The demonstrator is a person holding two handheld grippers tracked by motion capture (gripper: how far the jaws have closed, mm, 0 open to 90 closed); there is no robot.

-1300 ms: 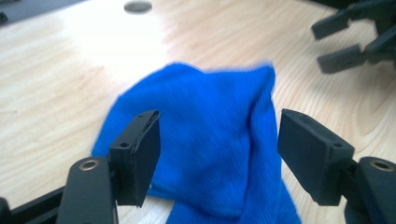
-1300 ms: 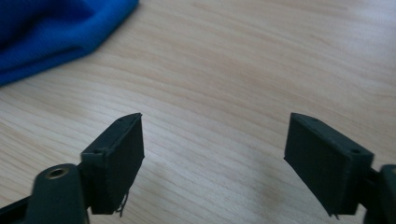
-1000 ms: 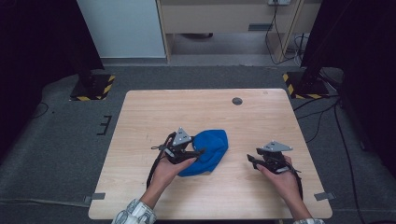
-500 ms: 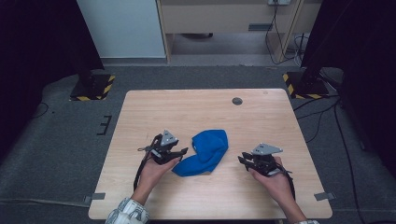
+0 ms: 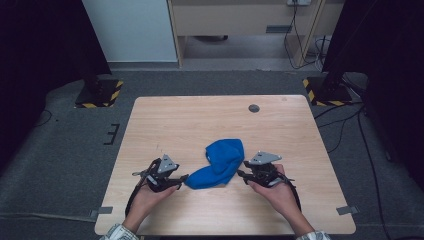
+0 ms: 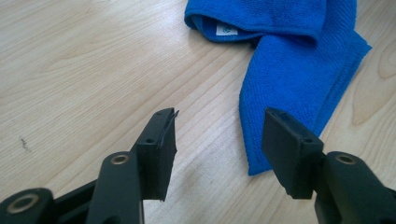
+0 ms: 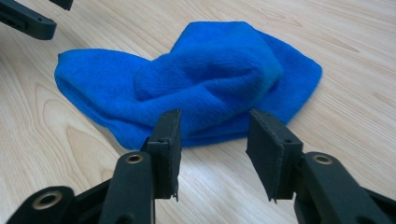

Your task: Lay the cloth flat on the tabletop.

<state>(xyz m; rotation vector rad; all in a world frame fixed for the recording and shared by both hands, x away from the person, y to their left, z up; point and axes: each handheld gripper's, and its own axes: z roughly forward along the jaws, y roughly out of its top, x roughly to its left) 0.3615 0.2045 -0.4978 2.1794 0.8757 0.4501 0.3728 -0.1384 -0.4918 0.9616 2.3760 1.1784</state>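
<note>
A crumpled blue cloth lies on the wooden table, a little right of centre. My left gripper is open just left of the cloth's near-left tip, and that edge of the cloth lies ahead of its right jaw, apart from both. The gap of this gripper holds only bare wood. My right gripper points at the cloth's right side. Its jaws have just been opening, and this gripper stands open with nothing between them, a short way from the cloth.
A white label shows in a fold of the cloth. A dark round grommet sits near the table's far edge. The left gripper shows beyond the cloth in the right gripper view. Dark carpet surrounds the table.
The left hand moved left and nearer the front edge, off the cloth, whose near end now lies drawn out toward it. The right hand moved left, up to the cloth.
</note>
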